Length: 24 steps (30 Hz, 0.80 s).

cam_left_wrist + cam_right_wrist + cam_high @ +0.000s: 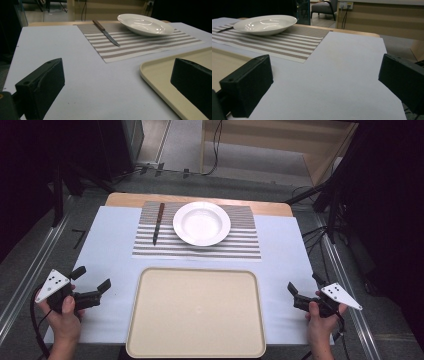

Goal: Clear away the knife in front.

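A desk [112,227] with a pale covering holds a striped placemat [240,245] at its far side. A white plate [201,223] sits on the mat, with a wooden-handled knife [158,223] lying just left of it, apart from the plate. The knife's long axis runs away from the person, blade tip nearer. An empty beige tray [196,312] lies close to the person, between two hand-held tools. The left gripper [92,281] rests beside the tray's left edge, jaws wide apart, holding nothing. The right gripper [301,291] rests off the tray's right edge, likewise wide apart and empty. The knife likely falls to the left gripper, being on its side.
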Tool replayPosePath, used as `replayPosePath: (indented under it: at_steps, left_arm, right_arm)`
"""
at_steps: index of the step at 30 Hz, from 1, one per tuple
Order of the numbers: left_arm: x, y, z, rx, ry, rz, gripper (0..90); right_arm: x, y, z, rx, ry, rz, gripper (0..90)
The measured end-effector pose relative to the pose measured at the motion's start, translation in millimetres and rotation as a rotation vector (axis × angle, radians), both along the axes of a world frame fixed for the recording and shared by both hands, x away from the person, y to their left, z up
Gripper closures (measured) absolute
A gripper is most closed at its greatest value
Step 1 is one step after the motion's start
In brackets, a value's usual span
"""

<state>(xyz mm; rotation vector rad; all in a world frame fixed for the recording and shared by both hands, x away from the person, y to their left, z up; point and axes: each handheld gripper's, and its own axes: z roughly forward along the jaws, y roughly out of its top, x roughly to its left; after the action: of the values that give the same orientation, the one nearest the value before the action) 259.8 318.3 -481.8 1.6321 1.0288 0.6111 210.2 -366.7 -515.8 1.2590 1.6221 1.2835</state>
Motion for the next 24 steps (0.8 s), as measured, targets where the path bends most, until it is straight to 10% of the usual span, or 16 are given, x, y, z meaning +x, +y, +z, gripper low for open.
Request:
replayPosePath:
  at_steps: [24]
  left_arm:
    - [37.3,-38.9,48.5,0.048,-0.006,-0.008,0.0]
  right_arm:
    - [1.2,2.3,-0.8,-0.006,0.008,0.031,0.0]
